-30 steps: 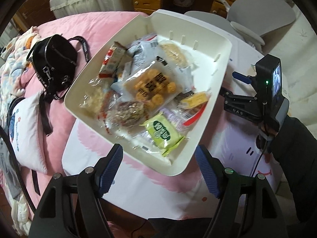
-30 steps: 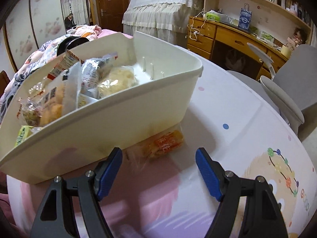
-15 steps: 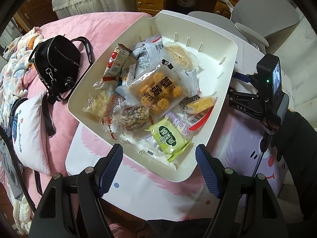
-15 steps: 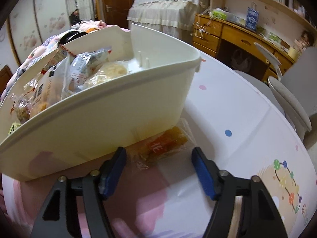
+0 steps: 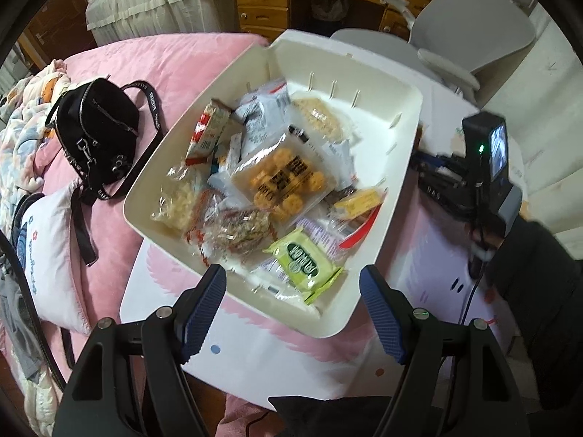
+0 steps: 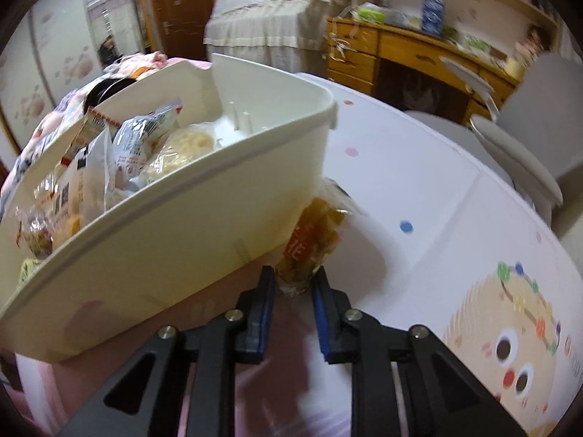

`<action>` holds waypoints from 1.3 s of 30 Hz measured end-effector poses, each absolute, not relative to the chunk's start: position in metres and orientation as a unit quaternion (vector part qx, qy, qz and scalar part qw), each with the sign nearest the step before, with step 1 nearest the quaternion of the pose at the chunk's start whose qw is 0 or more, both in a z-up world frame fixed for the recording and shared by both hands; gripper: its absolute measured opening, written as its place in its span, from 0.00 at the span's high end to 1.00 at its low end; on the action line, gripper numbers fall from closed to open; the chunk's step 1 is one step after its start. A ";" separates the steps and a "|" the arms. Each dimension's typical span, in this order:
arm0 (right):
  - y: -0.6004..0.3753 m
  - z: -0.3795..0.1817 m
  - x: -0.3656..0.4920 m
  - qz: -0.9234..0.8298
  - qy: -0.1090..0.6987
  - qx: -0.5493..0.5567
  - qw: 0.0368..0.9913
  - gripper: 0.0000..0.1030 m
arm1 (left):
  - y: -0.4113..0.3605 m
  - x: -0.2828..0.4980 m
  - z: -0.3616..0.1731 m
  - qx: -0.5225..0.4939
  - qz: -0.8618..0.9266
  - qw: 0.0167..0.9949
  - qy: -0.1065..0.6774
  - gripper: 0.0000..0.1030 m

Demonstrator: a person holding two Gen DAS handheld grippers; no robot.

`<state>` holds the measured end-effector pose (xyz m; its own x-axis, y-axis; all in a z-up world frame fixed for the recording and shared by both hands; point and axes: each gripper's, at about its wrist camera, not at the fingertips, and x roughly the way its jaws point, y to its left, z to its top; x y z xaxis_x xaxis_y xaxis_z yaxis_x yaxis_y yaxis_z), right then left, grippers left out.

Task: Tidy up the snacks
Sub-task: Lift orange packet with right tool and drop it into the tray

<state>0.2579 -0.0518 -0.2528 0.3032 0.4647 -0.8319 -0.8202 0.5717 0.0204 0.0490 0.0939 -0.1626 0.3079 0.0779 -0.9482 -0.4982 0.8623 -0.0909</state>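
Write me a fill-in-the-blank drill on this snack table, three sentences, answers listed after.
1. The right gripper is shut on the end of an ____ snack packet lying beside the bin.
2. The green packet lies inside the ____ plastic bin.
3. On the pink bedding left of the bin sits a ____ bag, while the left gripper stands open.

Missing words: orange; white; black

Bin (image 5: 382,240) on bench (image 5: 277,342), snack packets piled inside. Snack pack (image 6: 313,240) outside bin, against its wall, on bench. Bag (image 5: 98,138) on bed (image 5: 189,62) left of bin. Chair (image 5: 470,25) behind bench.
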 end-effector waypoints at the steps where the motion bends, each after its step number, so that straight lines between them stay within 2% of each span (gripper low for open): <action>1: -0.054 -0.252 0.256 0.406 0.429 -0.206 0.780 0.83 | 0.094 0.049 -0.160 -0.188 0.181 0.790 0.555 0.28; 11: -0.073 -0.221 0.215 0.374 0.460 -0.159 0.789 0.83 | 0.100 0.028 -0.144 -0.195 0.158 0.811 0.529 0.28; 18: -0.073 -0.184 0.170 0.362 0.450 -0.135 0.805 0.82 | 0.112 0.012 -0.135 -0.195 0.122 0.831 0.507 0.28; 33: -0.018 -0.148 0.055 0.311 0.474 -0.088 0.819 0.82 | 0.175 -0.016 -0.102 -0.191 0.018 0.869 0.455 0.28; 38: -0.006 -0.139 0.039 0.259 0.457 -0.076 0.848 0.80 | 0.188 -0.023 -0.095 -0.172 -0.013 0.876 0.450 0.28; 39: -0.006 -0.137 0.039 0.255 0.457 -0.071 0.849 0.77 | 0.189 -0.024 -0.093 -0.165 -0.017 0.878 0.448 0.28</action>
<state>0.0391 -0.0058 -0.1373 0.4533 0.3681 -0.8118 -0.4972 0.8603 0.1124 -0.0236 0.1890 -0.0928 0.5972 -0.1787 -0.7819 -0.1181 0.9447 -0.3060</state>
